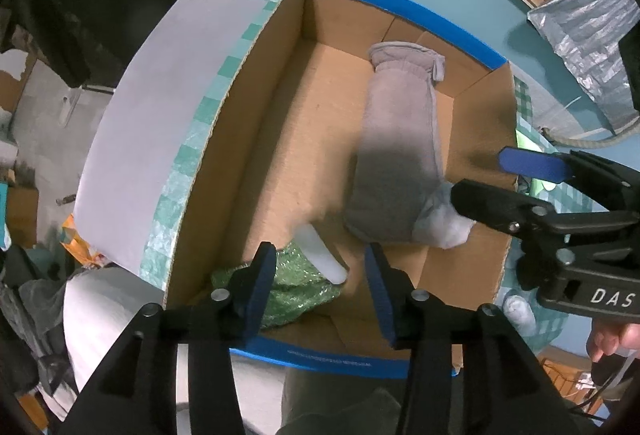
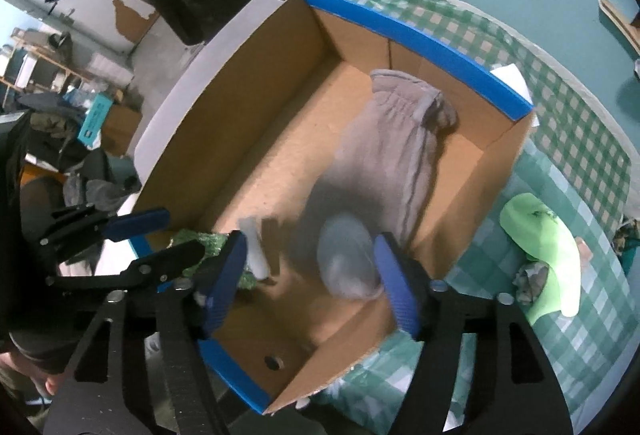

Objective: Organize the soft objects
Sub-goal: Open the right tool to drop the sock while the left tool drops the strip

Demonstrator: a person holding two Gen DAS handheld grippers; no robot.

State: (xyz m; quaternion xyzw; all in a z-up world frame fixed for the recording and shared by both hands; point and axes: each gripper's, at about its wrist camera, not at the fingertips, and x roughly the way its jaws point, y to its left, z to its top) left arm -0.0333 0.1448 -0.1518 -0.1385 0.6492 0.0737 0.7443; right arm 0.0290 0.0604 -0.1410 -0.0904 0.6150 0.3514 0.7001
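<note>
Left wrist: box (image 1: 404, 5) rim clear; grey roll (image 1: 396, 139) right.

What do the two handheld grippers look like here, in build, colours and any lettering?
Both are matte black linkage frames with silver pivot rivets. The left gripper and right gripper each carry two flat fingers faced with ribbed dark-blue pads. The right gripper's body, seen from the left wrist camera, bears white letters "DAS" before the edge cuts them off. No cables are clearly visible on either.
</note>
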